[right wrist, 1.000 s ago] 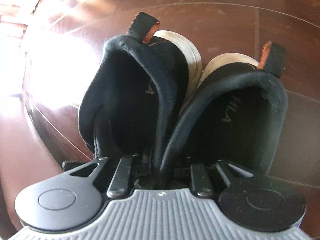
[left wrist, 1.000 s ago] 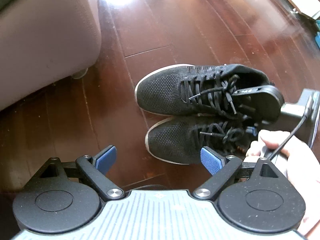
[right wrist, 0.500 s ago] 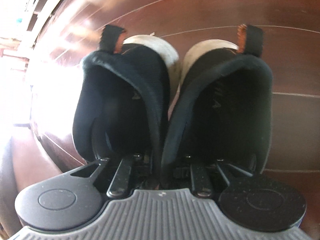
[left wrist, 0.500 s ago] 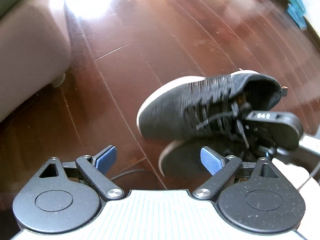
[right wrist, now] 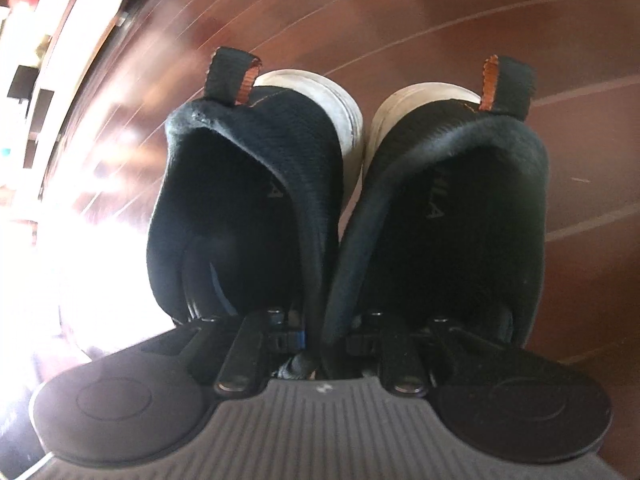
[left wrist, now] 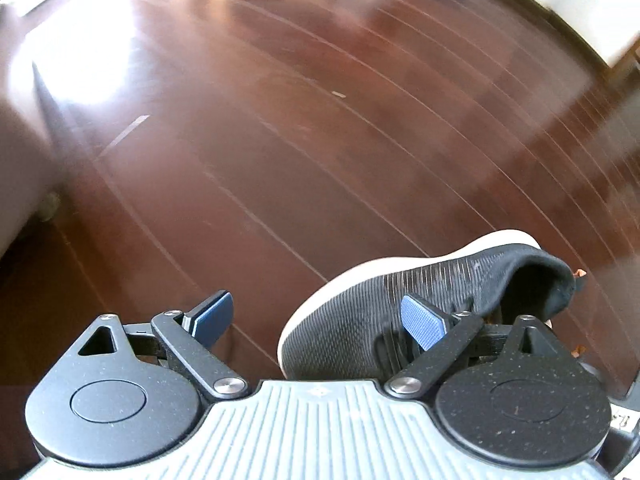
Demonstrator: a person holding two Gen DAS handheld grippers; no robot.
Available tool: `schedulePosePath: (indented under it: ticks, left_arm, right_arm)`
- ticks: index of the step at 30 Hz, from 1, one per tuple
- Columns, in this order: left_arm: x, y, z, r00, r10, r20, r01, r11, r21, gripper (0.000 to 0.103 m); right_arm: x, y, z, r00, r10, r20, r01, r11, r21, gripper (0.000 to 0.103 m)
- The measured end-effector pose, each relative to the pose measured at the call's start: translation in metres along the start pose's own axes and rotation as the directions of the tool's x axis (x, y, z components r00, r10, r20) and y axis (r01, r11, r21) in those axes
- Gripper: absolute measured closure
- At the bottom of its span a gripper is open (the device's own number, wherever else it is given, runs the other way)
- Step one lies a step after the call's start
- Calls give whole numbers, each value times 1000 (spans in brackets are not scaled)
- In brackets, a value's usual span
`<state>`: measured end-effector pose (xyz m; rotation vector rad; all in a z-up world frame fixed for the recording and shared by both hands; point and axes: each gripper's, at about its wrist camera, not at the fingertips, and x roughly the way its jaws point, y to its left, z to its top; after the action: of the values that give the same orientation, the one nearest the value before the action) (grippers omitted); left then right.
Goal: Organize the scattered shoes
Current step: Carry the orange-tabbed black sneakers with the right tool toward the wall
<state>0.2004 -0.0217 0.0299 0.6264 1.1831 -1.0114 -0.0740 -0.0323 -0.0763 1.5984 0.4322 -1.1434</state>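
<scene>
A pair of black mesh sneakers with white soles hangs off the floor. In the right wrist view the left sneaker (right wrist: 256, 200) and the right sneaker (right wrist: 452, 208) fill the frame heel-outward, orange-lined pull tabs on top. My right gripper (right wrist: 320, 320) is shut on their two inner collars, one finger inside each shoe. In the left wrist view one sneaker (left wrist: 400, 300) shows at lower right, toe pointing left. My left gripper (left wrist: 316, 320) stands open with blue pads and holds nothing; its right pad overlaps the shoe in view.
Dark red wooden floor (left wrist: 320, 140) spreads all around, with bright glare at the upper left. A grey sofa edge (left wrist: 16, 168) is at the far left. White furniture (left wrist: 568, 4) stands at the upper right. Shelves with coloured items (right wrist: 32, 20) line the far left.
The right gripper has lifted the pair off the floor and carried it; the floor streaks past. In the left wrist view the shoes slid toward the lower right and the sofa receded left.
</scene>
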Motion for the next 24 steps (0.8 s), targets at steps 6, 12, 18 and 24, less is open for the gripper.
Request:
schedulePosePath:
  ticks: [6,12,18,24]
  left_arm:
    - [-2,-81,-47,998,-51,-34,57,976,210,9]
    - [-5,-160,-107,992,-98,-74,120,905,409,9]
    - [-2,-232,-183,977,-143,-159,210,774,597,9]
    - [-3,-297,-265,952,-197,-233,304,558,772,9]
  right_arm:
    - [-76,-101,0,995,-38,90,24,988,150,85]
    - [-132,-189,-32,982,-74,173,18,952,305,85]
    - [-206,-241,-74,958,-133,254,5,893,450,85]
    - [-255,-302,-126,920,-222,323,-8,814,581,85]
